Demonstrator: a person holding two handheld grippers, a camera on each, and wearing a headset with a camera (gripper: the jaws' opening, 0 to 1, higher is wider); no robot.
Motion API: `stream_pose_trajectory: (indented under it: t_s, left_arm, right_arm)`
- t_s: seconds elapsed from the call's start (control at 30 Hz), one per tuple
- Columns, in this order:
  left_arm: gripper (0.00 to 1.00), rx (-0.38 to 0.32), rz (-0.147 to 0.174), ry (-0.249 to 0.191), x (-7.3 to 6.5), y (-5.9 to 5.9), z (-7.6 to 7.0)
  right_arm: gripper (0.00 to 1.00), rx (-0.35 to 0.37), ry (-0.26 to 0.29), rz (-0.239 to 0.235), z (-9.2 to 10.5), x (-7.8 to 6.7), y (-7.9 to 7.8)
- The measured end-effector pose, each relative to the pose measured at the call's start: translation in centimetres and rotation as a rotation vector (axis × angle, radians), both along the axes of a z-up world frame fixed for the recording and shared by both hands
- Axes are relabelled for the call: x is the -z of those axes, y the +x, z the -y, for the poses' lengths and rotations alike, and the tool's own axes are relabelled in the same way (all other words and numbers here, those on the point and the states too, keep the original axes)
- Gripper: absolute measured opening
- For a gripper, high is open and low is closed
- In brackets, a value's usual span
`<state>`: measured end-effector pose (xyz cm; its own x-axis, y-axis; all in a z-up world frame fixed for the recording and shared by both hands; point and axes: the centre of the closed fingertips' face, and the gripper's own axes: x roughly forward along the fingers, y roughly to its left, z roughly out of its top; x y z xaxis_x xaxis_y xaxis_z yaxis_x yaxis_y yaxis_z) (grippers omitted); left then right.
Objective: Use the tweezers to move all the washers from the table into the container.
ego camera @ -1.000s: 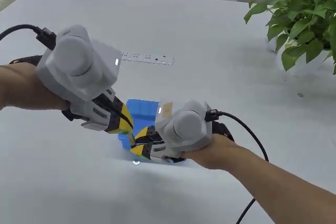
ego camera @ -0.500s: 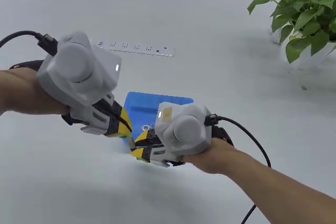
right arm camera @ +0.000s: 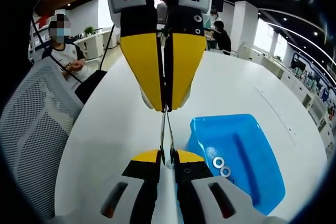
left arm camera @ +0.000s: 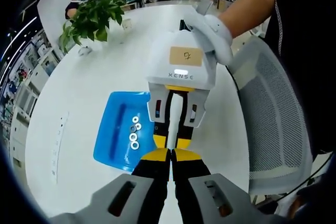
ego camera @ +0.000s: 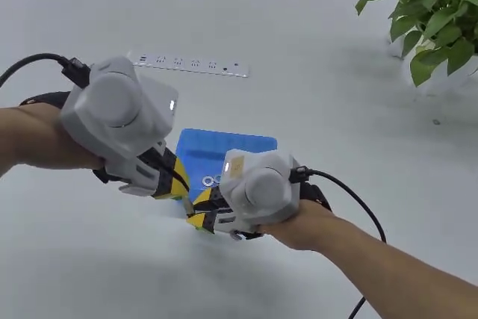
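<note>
Tweezers point(left arm camera: 172, 121) between the jaws (both pairs)

A white bench point(ego camera: 336, 72) spreads wide and pale. A white power strip point(ego camera: 188, 65) lies flat on it towards the far side. A leafy green potted plant point(ego camera: 429, 13) stands at the far right corner. A grey mesh chair point(left arm camera: 278, 114) sits beside the bench edge, and a seated person point(right arm camera: 68, 59) is behind it.

1 container point(ego camera: 239, 147), ~4 washers point(left arm camera: 135, 145) inside, 1 tweezers point(right arm camera: 167, 129), 1 pwr strip point(ego camera: 190, 65), 1 plant point(ego camera: 433, 5).
</note>
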<state>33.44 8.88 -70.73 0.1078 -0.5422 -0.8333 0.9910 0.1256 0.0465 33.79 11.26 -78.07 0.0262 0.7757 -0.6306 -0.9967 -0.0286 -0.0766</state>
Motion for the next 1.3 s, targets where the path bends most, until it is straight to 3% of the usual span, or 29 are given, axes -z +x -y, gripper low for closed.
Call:
stream_pose_trajectory:
  t_s: [0.8,1.3]
  left_arm:
    - [0.05,-0.001,-0.006,-0.005,0.5,0.2,0.2]
    - [0.05,0.001,-0.005,-0.01,0.5,0.8,0.6]
  right_arm:
    - [0.14,-0.004,-0.009,-0.005,-0.1,0.6,-0.1]
    - [0.12,0.018,0.006,0.0,0.0,-0.4,0.3]
